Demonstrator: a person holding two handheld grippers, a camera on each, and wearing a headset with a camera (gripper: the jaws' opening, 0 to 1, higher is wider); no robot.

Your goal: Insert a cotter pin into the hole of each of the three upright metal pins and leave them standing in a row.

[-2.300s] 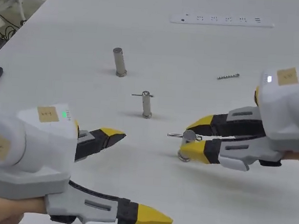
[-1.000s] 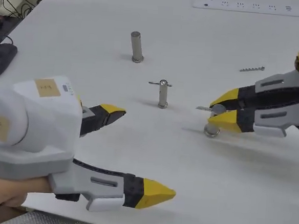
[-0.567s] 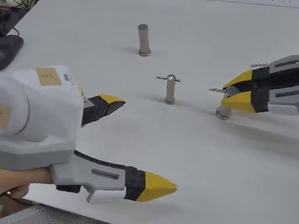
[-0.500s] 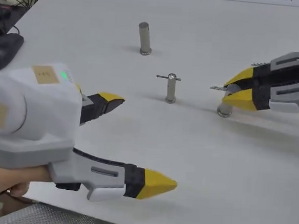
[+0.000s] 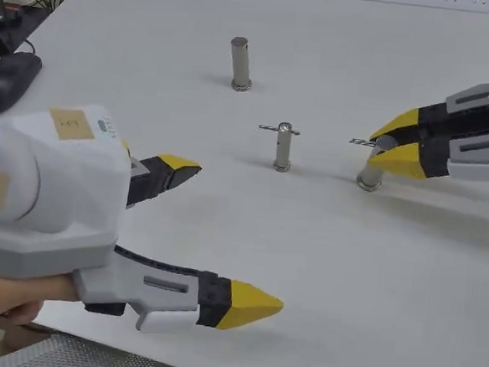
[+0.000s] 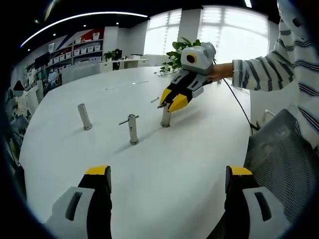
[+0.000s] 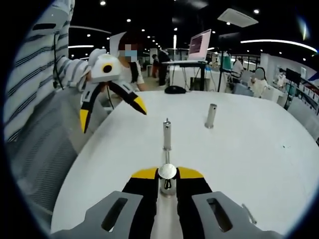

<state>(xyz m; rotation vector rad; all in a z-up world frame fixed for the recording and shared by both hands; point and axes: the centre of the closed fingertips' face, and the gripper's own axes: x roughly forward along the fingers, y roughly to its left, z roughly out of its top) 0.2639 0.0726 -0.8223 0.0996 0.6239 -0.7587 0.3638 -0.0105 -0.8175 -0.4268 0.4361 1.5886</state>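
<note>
Steel middle pin (image 5: 283,150) carries cotter (image 5: 271,128). Right of it, right gripper (image 5: 378,147) fingers clenched on third pin (image 5: 368,178) top. Left gripper (image 5: 238,235) fingers released, nearer than middle pin, well apart.

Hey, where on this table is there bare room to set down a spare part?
Bare table lies nearer you than the row, right of the open left gripper, and left of the far pin. Crowded around the middle pin and near pin, which the right gripper clamps.
</note>
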